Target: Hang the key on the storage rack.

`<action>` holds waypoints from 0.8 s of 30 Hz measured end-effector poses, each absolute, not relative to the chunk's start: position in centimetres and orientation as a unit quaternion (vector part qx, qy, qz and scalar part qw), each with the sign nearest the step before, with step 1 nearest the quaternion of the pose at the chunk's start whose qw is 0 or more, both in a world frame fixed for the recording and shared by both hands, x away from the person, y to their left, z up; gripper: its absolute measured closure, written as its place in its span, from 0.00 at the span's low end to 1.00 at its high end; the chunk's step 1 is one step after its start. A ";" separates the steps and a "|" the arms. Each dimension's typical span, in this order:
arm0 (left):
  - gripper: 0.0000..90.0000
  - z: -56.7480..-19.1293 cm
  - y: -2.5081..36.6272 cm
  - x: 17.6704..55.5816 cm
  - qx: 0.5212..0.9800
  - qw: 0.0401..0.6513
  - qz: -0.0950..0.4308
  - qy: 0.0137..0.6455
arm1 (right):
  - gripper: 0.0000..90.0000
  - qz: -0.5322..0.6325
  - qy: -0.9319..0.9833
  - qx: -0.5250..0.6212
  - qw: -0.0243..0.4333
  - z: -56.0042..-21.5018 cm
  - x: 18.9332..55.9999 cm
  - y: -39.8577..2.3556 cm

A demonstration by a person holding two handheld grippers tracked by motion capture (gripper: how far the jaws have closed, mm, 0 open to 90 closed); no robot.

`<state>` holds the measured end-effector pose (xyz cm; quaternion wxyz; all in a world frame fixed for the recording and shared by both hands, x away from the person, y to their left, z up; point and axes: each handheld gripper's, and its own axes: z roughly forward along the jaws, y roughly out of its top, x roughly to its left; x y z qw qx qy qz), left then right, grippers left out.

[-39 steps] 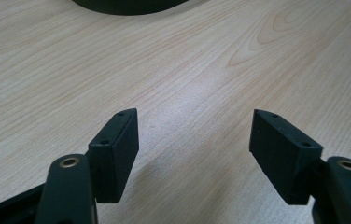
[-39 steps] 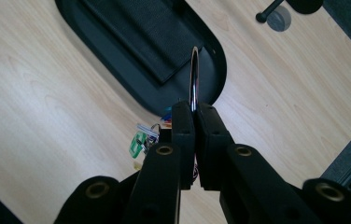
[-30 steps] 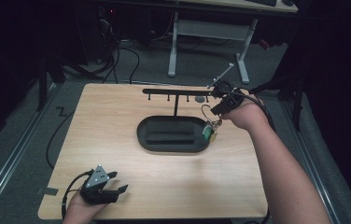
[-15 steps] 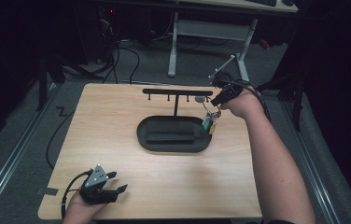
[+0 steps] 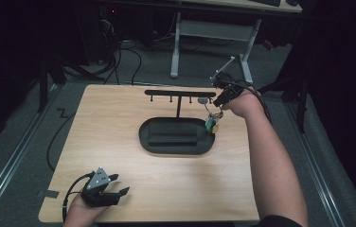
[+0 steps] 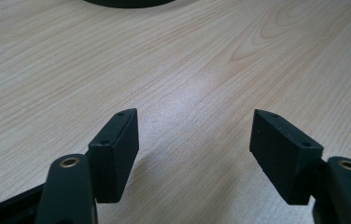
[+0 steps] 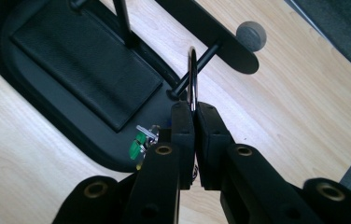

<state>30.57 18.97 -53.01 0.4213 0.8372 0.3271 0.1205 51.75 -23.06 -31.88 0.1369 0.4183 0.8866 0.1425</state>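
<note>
Key ring being brought onto the far-right peg of the key rack.

Compared with a second earlier, the right gripper (image 5: 220, 100) is being carried farther and left toward the key rack (image 5: 180, 92), so hanging is judged nearly done. In the right gripper view the key ring (image 7: 192, 77) is being pinched between clenched jaws, looped at the end peg (image 7: 200, 67), keys (image 7: 138, 142) dangling over the black tray (image 7: 33, 105). The left gripper (image 5: 101, 190) is being rested released, near-left on the table (image 6: 211, 60).
</note>
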 end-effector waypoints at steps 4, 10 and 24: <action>0.37 -53.0 19.0 30.6 0.838 0.421 0.120 0.327 | 0.96 0.138 0.887 0.416 0.146 -32.1 52.1 -22.9; 0.37 -53.1 19.0 30.7 0.838 0.422 0.117 0.327 | 0.93 0.143 0.880 0.421 0.165 -31.9 52.2 -23.0; 0.37 -53.1 18.8 30.6 0.840 0.419 0.117 0.325 | 0.82 0.154 0.877 0.418 0.181 -31.1 50.9 -23.1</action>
